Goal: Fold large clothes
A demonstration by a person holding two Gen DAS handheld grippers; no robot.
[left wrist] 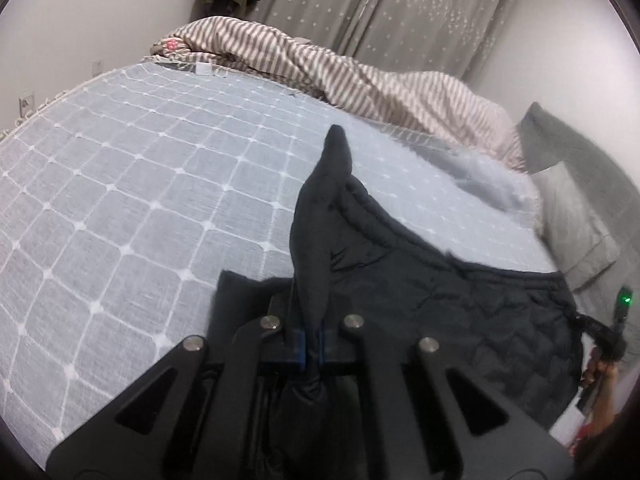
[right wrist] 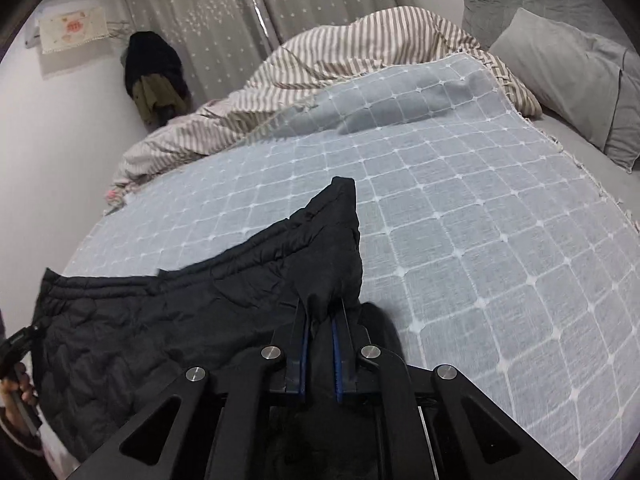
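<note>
Two pillows (right wrist: 568,80) beyond striped duvet (right wrist: 360,44).

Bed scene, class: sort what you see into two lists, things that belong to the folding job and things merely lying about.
Part of the job:
- black quilted garment
- left hand-held gripper, shut on a fold of it
- right hand-held gripper, shut on another fold
- checked bedspread, the work surface

Just lying about:
- striped duvet
- grey pillow
- hanging clothes
- curtains
</note>
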